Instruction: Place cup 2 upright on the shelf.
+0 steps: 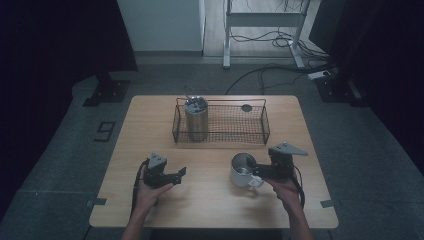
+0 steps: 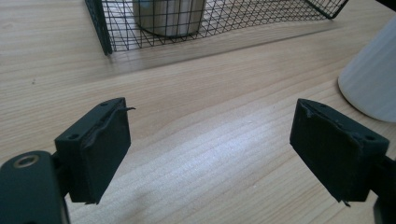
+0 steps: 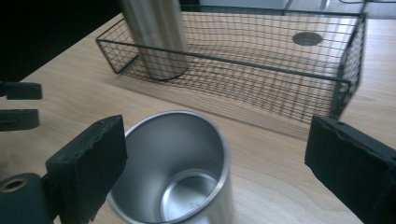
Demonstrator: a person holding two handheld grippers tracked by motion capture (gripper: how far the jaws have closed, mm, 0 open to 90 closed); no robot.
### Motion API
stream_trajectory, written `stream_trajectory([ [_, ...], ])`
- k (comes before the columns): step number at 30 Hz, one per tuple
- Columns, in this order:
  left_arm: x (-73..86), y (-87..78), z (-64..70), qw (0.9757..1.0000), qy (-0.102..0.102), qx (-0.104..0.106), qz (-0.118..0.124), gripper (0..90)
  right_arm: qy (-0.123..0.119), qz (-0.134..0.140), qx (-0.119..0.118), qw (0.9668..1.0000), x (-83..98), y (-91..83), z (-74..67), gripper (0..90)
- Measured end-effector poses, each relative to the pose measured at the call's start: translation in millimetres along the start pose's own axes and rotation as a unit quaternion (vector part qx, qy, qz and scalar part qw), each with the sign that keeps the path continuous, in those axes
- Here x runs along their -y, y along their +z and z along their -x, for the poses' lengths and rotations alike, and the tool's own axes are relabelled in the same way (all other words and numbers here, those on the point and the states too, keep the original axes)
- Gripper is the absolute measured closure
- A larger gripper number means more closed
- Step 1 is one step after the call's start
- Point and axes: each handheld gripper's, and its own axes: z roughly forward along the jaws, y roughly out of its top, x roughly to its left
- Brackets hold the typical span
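Observation:
A white mug (image 1: 243, 170) with a steel inside (image 3: 177, 158) stands on the wooden table (image 1: 210, 200), right of centre. My right gripper (image 1: 258, 172) is at the mug's right side, open (image 3: 217, 144). Its left jaw is at the mug's rim and its right jaw stands well clear. My left gripper (image 1: 181, 174) sits at the front left, open (image 2: 210, 135), with bare wood between its jaws. The mug's white wall (image 2: 373, 79) shows at the right edge of the left gripper view.
A black wire basket (image 1: 220, 100) stands across the back of the table. A tall steel tumbler (image 1: 196, 120) is upright in its left end, and a dark round disc (image 1: 246, 107) lies toward the right. Grey floor and cables lie beyond the table.

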Motion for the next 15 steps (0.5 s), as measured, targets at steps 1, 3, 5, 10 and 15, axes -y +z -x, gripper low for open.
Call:
stream_trajectory([
  [1, 0.2, 0.6, 0.8, 1.0, 0.001, 0.0, 0.0, 12.4, -0.001, 0.001, -0.003, 1.0, 0.2, 0.2, -2.5, 5.8],
  [3, 0.5, 2.0, 2.0, 1.0, 0.005, 0.003, -0.005, 12.4, -0.003, -0.002, -0.01, 0.9999, 2.4, 1.6, -8.1, 5.6],
  [5, 0.7, 2.5, 2.6, 1.0, 0.005, 0.003, -0.007, 12.4, -0.003, -0.004, -0.01, 0.9999, 3.5, 2.3, -9.4, 5.4],
  [10, 0.8, 4.4, 4.7, 0.9997, 0.005, 0.02, -0.011, 12.5, 0.001, -0.009, -0.013, 0.9999, 11.1, 8.1, -13.1, 5.1],
  [15, 2.0, 6.0, 7.2, 0.9995, 0.012, 0.021, -0.019, 12.4, -0.006, -0.013, -0.007, 0.9999, 16.0, 13.5, -17.7, 5.0],
])
